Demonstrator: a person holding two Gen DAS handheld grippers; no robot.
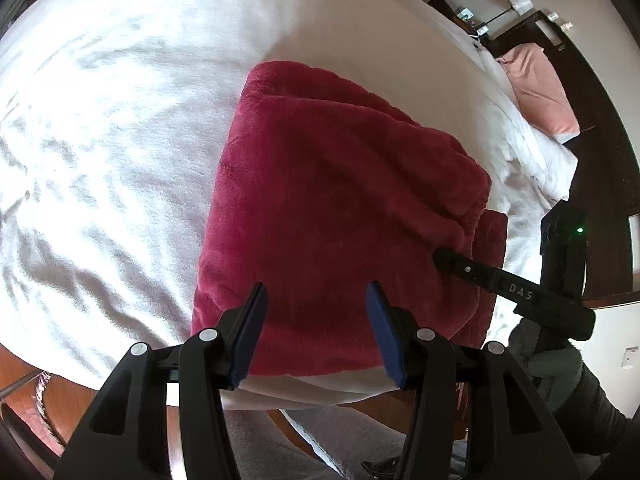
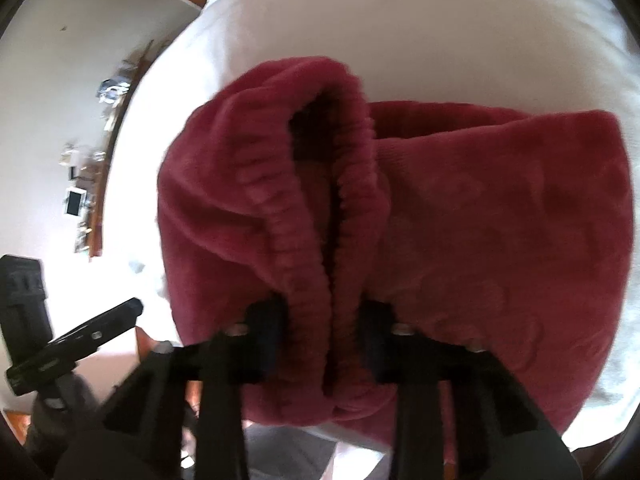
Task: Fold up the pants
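The dark red fleece pants lie folded in a thick block on the white bed. My left gripper is open and empty, its blue pads just above the near edge of the pants. My right gripper reaches in from the right at the waistband end. In the right wrist view the right gripper has its jaws on both sides of the ribbed elastic waistband, which bunches up between them; the pants spread to the right behind it.
A pink pillow lies at the head of the bed, by a dark headboard and a shelf with small items. Wooden floor shows below the bed's near edge. A grey-clothed leg is at the bottom.
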